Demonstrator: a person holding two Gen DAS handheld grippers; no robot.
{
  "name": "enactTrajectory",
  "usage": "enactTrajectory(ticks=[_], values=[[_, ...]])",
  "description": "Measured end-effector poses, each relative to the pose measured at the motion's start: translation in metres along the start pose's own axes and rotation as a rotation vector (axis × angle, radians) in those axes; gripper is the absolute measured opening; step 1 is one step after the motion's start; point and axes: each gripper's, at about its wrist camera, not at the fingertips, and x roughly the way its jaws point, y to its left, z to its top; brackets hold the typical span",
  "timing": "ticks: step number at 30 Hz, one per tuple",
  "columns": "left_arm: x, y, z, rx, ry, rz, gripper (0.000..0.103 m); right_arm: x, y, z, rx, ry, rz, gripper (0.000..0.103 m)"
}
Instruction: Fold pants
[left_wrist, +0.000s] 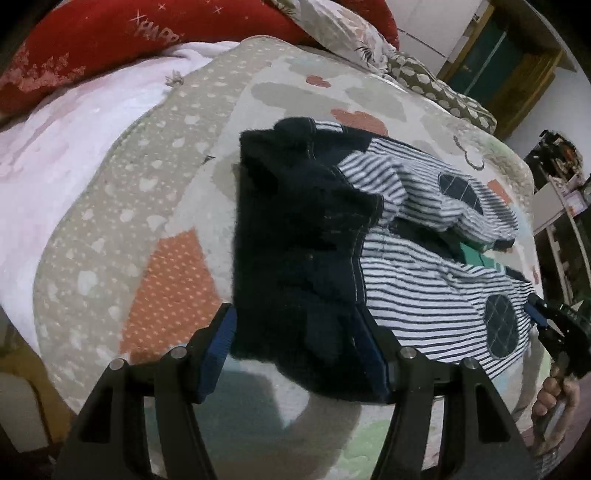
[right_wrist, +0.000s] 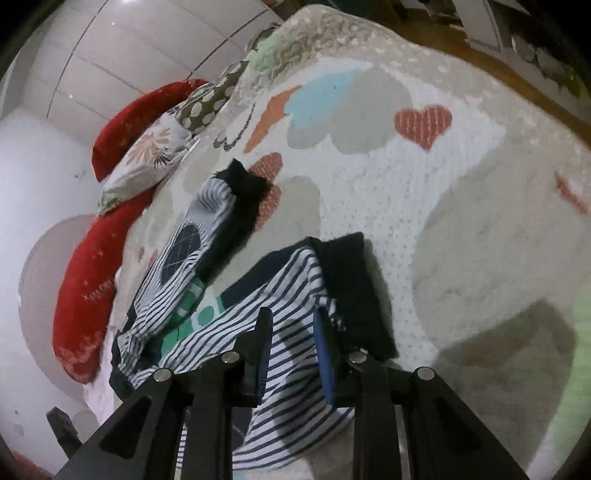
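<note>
Small striped navy-and-white pants (left_wrist: 424, 291) with a dark fuzzy navy upper part (left_wrist: 295, 251) and round navy knee patches lie crumpled on a patterned bedspread (left_wrist: 166, 192). My left gripper (left_wrist: 301, 354) is open, its blue-padded fingers straddling the navy waist edge. My right gripper (right_wrist: 293, 350) is open with a fold of the striped leg (right_wrist: 236, 332) between its fingers; it also shows in the left wrist view (left_wrist: 554, 325) at the leg end. The other leg (right_wrist: 184, 243) stretches away to the upper left.
Red pillows (left_wrist: 92, 48) and a floral pillow (right_wrist: 147, 158) lie at the head of the bed. A pink-white blanket (left_wrist: 55, 155) lies at the left. Shelving (left_wrist: 569, 199) and a doorway stand beyond the bed's edge. White wardrobe doors (right_wrist: 129, 55) stand behind.
</note>
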Motion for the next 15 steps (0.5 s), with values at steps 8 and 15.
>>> enactTrajectory(ticks=[8,15], values=[[-0.024,-0.02,0.051,0.105,-0.085,-0.041,0.064,-0.006,0.066,0.026,-0.331,-0.052,-0.135,0.052],[0.019,-0.061,0.114,0.288,-0.007,-0.066,0.064,0.052,0.116,0.069,-0.528,0.061,-0.164,0.052]])
